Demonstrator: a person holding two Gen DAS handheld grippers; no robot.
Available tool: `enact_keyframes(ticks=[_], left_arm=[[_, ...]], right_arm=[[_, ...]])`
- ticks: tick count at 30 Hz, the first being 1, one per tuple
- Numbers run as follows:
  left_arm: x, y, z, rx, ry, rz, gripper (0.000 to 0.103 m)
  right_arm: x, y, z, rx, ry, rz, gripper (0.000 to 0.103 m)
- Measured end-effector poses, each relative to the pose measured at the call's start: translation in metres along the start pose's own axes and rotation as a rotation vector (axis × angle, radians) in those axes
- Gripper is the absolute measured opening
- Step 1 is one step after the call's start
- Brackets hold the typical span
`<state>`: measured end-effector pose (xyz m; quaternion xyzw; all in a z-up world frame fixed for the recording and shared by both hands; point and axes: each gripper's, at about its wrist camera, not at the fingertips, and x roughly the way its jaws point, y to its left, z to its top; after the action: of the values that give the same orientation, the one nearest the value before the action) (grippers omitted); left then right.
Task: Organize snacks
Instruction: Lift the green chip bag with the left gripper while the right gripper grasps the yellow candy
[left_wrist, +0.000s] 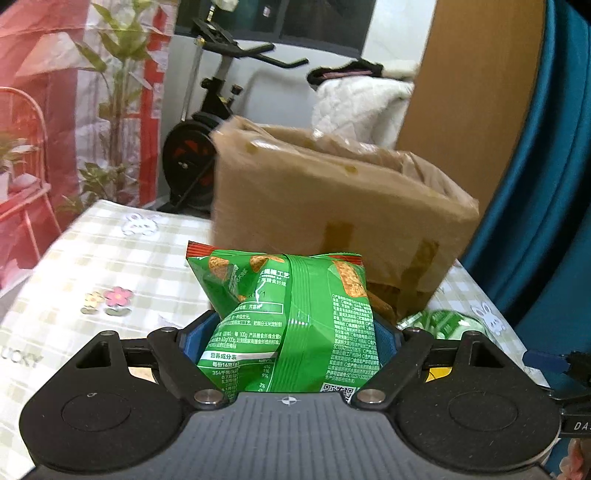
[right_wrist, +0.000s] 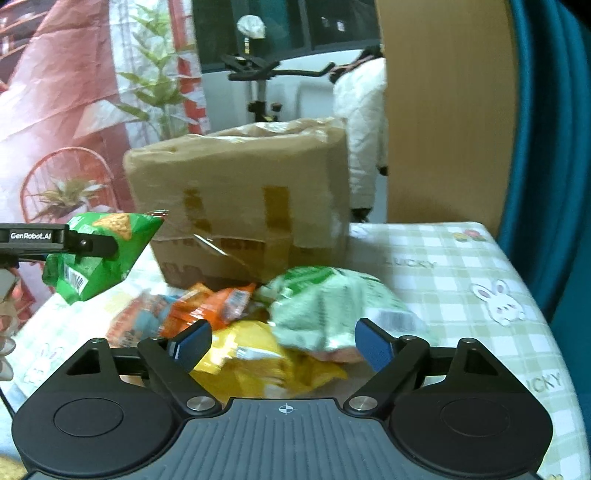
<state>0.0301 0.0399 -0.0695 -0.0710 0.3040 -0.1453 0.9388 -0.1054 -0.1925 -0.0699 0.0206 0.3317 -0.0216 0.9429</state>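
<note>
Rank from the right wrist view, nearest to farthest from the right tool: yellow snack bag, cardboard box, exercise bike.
From the right tool:
1. Yellow snack bag: on the table, between the open fingers and just ahead of them.
2. Cardboard box: further back on the table, behind the snack pile.
3. Exercise bike: off the table, behind the box by the window.

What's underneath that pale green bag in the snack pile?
A yellow packet pokes out from under the pale green bag, with orange packets beside them. Whatever lies further beneath is covered.
</note>
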Motion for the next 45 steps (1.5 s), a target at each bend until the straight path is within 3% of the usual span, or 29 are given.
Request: enact_keyframes(ticks=[10,19,23,30,32,34,37,41,45], left_arm=[[-0.033,0.05,-0.001,-0.023,-0.01,0.093,0.086],[-0.058,0.096,-0.041,-0.051,0.019,0.163,0.086],[-0.063,0.111,-0.052,-0.044,0.03,0.199,0.086],[-0.067,0.132,-0.057,-0.1,0.021,0.204,0.086],[-0.069,0.131,-0.062,-0.106,0.017,0.207,0.086],[-0.069,0.13,-0.064,-0.108,0.017,0.21,0.086],[-0.072,0.128,-0.071,-0.111,0.019,0.214,0.086],[-0.073,0.127,-0.07,-0.123,0.014,0.217,0.086],[-0.078,0.124,-0.066,-0.131,-0.006,0.226,0.086]], right_arm=[[0.039,0.073,0.02,-0.132,0.047,0.197,0.064],[0.099,0.159,-0.017,-0.15,0.336,0.38,0.05],[0.12,0.189,-0.031,-0.145,0.426,0.368,0.05],[0.147,0.214,-0.038,-0.173,0.513,0.253,0.046],[0.151,0.216,-0.043,-0.202,0.502,0.233,0.044],[0.151,0.221,-0.045,-0.248,0.493,0.204,0.034],[0.147,0.22,-0.046,-0.259,0.488,0.21,0.03],[0.141,0.217,-0.039,-0.253,0.447,0.251,0.029],[0.12,0.216,-0.023,-0.28,0.35,0.299,0.029]])
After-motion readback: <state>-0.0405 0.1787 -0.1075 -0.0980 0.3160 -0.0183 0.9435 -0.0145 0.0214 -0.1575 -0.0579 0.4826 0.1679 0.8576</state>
